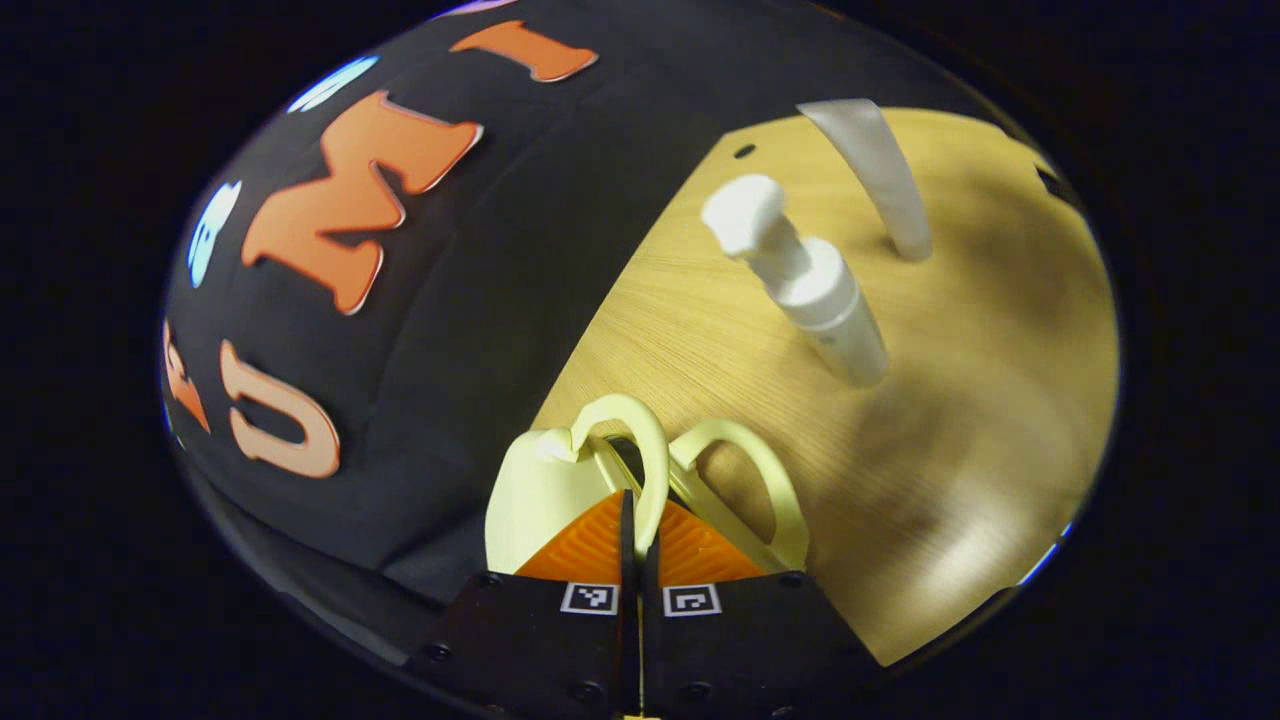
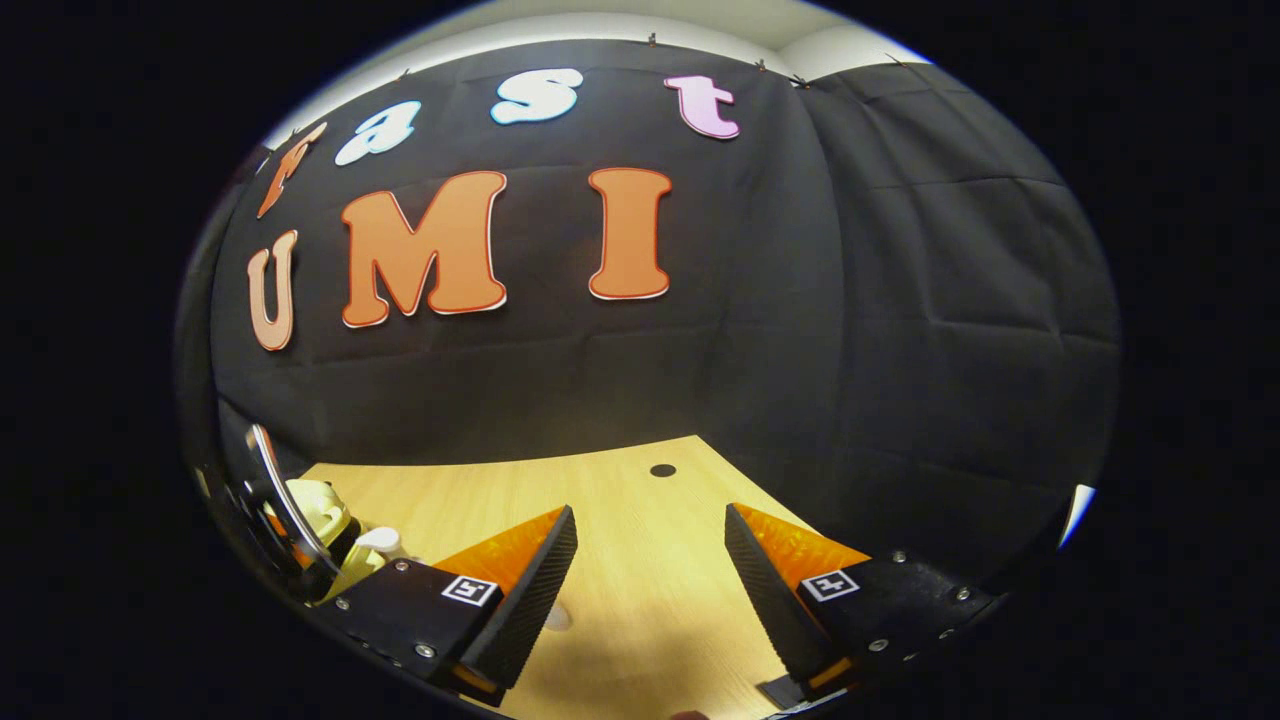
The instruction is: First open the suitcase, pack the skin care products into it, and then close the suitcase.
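In the left gripper view my left gripper (image 1: 632, 505) is shut on one pale yellow loop handle (image 1: 645, 440) of the small pale yellow suitcase (image 1: 530, 490). A second loop handle (image 1: 775, 475) stands free just to its right. Beyond them, a white pump bottle (image 1: 815, 285) and a white tube (image 1: 880, 170) stand on the wooden table (image 1: 960, 420). In the right gripper view my right gripper (image 2: 650, 525) hangs open above the table (image 2: 640, 610), holding nothing. The suitcase (image 2: 318, 510) peeks in at that view's lower left, with a white cap (image 2: 378, 540) beside it.
The black cloth wall (image 2: 800, 350) closes off the table's far side and right. A small dark hole (image 2: 662, 470) marks the tabletop near the wall, and another hole (image 1: 744, 151) lies close to the tube. Open tabletop stretches right of the bottle.
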A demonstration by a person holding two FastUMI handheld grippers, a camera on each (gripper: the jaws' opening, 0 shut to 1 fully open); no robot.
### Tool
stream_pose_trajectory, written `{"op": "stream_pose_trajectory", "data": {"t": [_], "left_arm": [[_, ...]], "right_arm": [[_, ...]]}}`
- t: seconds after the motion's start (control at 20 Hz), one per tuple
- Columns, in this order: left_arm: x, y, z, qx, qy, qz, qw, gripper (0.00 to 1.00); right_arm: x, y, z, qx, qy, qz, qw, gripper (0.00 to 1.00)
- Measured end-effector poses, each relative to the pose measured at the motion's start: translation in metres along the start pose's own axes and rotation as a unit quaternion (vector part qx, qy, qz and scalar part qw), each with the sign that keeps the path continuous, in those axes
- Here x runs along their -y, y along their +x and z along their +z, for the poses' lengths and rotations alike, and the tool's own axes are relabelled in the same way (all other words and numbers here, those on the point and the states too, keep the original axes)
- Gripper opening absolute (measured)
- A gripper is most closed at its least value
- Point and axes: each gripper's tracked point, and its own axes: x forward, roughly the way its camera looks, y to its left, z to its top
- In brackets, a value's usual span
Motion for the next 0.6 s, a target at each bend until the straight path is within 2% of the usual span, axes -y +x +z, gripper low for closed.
{"op": "stream_pose_trajectory", "data": {"t": [0.15,0.3,0.4,0.5,0.6], "left_arm": [[-0.006,-0.007,0.003,0.019,-0.097,-0.032,0.995,0.02],[-0.005,-0.003,0.005,0.036,-0.192,-0.063,0.979,0.02],[-0.004,0.004,0.008,0.050,-0.255,-0.074,0.963,0.02],[0.003,0.017,0.016,0.068,-0.321,-0.098,0.939,0.02],[0.005,0.030,0.004,0.083,-0.363,-0.123,0.920,0.02]], "right_arm": [[-0.030,-0.002,0.022,0.008,0.000,0.011,1.000,0.95],[-0.059,-0.008,0.042,0.018,0.014,0.017,1.000,0.95],[-0.077,-0.009,0.049,0.022,0.019,0.015,0.999,0.95],[-0.097,-0.010,0.051,0.016,0.026,0.013,0.999,0.94],[-0.128,-0.016,0.060,0.021,0.034,0.029,0.999,0.95]]}}
